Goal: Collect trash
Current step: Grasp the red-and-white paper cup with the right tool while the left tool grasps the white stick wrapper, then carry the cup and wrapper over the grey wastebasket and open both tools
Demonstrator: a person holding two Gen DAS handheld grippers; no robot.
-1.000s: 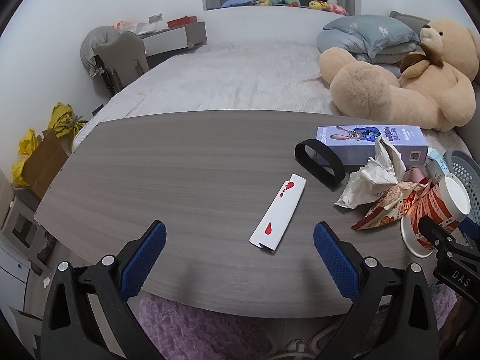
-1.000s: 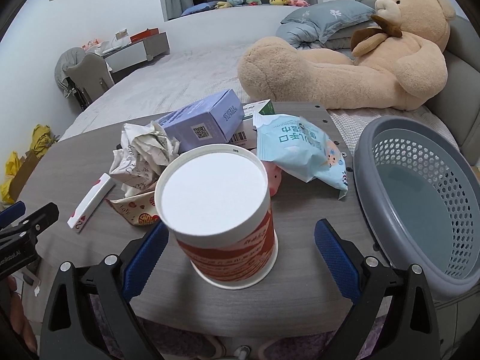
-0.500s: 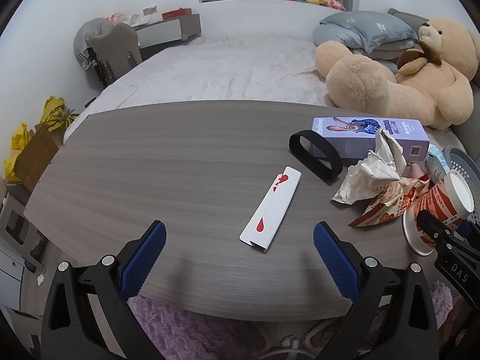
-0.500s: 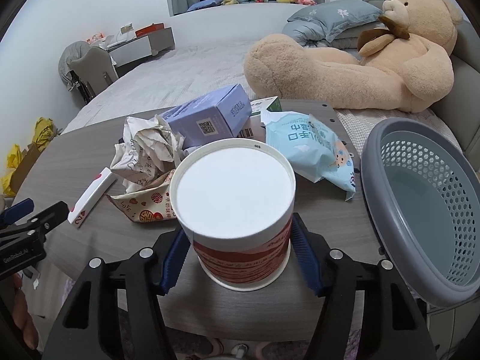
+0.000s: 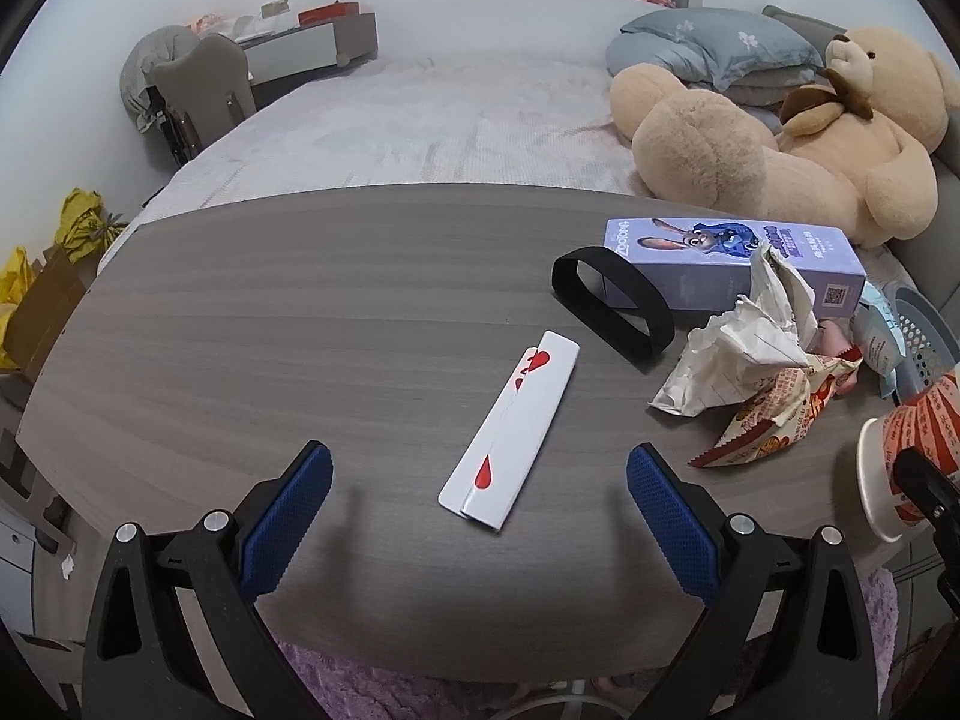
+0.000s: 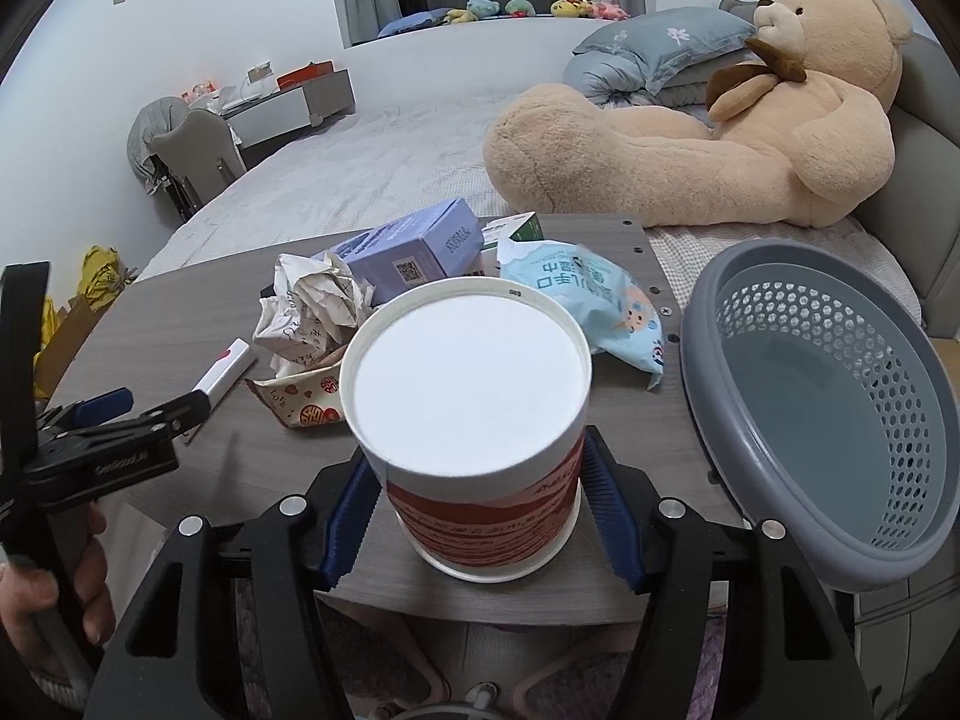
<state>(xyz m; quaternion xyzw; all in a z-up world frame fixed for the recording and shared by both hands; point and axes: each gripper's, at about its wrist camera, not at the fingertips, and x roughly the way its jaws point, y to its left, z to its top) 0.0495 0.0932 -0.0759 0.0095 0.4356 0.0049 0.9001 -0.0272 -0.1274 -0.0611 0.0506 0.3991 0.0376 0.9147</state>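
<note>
Both right tool (image 6: 480,516) pads clamping cup (image 6: 468,414)

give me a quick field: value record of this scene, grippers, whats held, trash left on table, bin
right gripper: shut on the red-and-white paper cup, cup upside down
left gripper: open, holding nothing, folded white card lies on the table between its fingers
trash on table: crumpled paper, purple box, light blue snack bag, patterned wrapper, black band
bin: grey perforated basket at the table's right edge, nothing visible inside
</note>
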